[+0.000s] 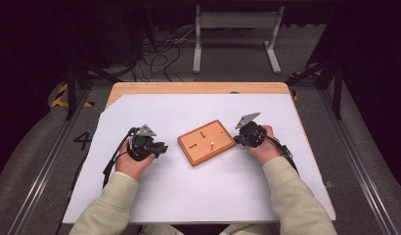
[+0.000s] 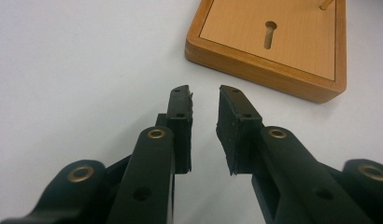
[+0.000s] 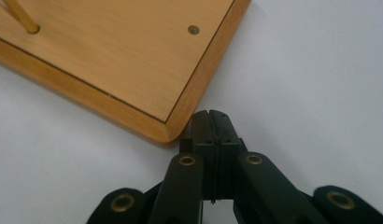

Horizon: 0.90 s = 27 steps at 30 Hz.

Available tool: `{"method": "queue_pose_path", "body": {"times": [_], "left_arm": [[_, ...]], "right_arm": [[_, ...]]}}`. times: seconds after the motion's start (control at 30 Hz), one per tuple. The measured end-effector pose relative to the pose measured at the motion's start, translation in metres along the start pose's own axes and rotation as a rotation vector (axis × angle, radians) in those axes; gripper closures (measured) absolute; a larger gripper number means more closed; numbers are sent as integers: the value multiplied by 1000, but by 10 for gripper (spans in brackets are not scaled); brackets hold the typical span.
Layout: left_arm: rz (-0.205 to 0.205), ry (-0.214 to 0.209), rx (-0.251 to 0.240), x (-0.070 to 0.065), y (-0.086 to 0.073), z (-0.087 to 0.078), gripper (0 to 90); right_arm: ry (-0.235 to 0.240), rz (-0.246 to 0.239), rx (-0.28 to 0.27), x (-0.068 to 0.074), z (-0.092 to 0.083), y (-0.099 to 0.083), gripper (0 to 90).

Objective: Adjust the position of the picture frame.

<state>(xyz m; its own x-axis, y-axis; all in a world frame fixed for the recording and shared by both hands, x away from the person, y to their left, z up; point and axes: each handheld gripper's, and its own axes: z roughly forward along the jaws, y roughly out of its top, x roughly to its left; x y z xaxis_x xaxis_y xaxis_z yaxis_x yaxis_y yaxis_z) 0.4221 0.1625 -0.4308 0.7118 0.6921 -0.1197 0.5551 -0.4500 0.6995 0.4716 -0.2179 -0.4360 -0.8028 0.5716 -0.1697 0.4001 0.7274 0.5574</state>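
High view shows the wooden board (image 1: pixel 206 142) mid-surface (image 1: pixel 198 196) between both hands. Right tongs (image 3: pixel 209 114), clenched on nothing, touch its corner; left tongs (image 2: pixel 203 93) stand parted, empty, just short of it. Push gently, keeping the peg (image 1: pixel 212 144) upright.

"4" on floor (image 1: pixel 82 141) (left of table)
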Motion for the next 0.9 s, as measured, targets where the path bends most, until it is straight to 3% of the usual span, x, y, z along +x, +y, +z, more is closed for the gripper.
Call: {"method": "queue_pose_path", "body": {"times": [0.07,0.13,0.37,0.53,0.9], "left_arm": [[3,-1,3,-1,0,0,745],[2,-4,2,-1,0,1,741],[-13,-1,-6,2,-1,-1,738],[-13,13,-10,5,-2,-4,734],[-32,9,-18,9,-5,-9,726]], "right_arm": [[0,-17,10,2,-2,-1,900],[37,-27,3,4,-3,-2,900],[89,-81,13,18,-4,2,900],[120,-139,19,37,-6,5,900],[188,-168,-4,62,-6,9,900]]}}
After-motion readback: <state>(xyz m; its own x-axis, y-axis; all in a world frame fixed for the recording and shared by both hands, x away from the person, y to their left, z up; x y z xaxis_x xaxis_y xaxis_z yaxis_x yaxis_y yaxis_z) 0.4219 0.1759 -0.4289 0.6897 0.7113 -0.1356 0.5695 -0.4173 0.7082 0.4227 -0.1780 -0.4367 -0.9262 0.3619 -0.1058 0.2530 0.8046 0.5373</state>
